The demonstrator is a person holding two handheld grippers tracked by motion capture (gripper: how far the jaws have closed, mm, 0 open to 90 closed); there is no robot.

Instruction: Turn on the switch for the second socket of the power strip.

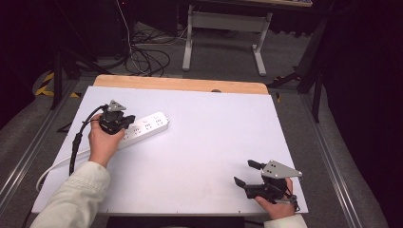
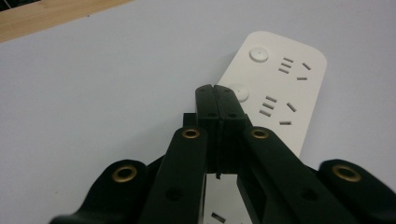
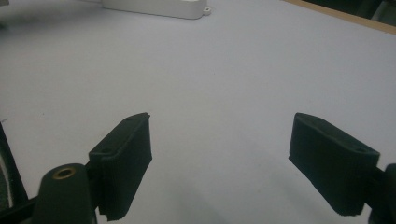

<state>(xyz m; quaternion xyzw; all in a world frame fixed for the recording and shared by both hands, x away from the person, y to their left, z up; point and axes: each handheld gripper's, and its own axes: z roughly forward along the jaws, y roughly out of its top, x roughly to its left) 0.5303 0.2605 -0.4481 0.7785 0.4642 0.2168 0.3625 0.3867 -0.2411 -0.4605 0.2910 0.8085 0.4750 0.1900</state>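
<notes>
1. White worktop point(image 1: 199, 156) with a wooden far edge carries everything.
2. Left hand-held gripper point(image 2: 217, 100), jaws pressed together, hovers over a white power strip point(image 1: 145, 127) at the left.
3. Right hand-held gripper point(image 3: 219, 163), jaws spread, sits near the front right corner, bare surface between them.

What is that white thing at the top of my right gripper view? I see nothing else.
Observer: A white power strip; the high view shows its whole length on the table.
Operator: Is anything touching it?
Observer: The left hand-held gripper is over it, jaws shut, tips by a round button. Contact is unclear.
Operator: Is my own gripper near it?
Observer: No. The right hand-held gripper is open at the table's near right corner.
</notes>
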